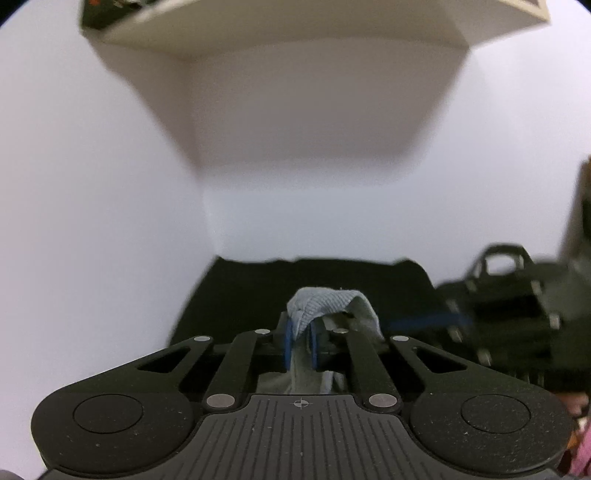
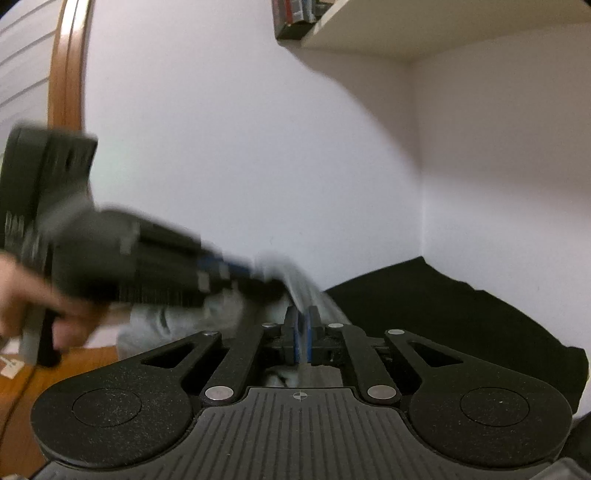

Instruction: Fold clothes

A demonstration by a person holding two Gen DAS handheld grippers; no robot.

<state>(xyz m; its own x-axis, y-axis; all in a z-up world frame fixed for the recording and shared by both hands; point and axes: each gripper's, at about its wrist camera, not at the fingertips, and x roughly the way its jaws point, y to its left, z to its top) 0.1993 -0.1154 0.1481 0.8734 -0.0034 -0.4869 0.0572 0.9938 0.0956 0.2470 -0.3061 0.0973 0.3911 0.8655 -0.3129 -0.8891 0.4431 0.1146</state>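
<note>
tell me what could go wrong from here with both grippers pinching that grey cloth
The left gripper holds only a small bunch of the grey cloth, so it might slip out. The right gripper also clamps a thin edge. Both are close together and blurred with motion, so they could collide.

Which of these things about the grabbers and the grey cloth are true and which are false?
1. The left gripper is shut on the light grey ribbed cloth. True.
2. The right gripper is wide open and holds nothing. False: its blue-padded fingers are shut on the grey cloth.
3. A black fabric sheet lies behind the cloth. True.
4. The walls are bright red. False: the plain walls are white.
5. A pale shelf sits high on the wall. True.
</note>
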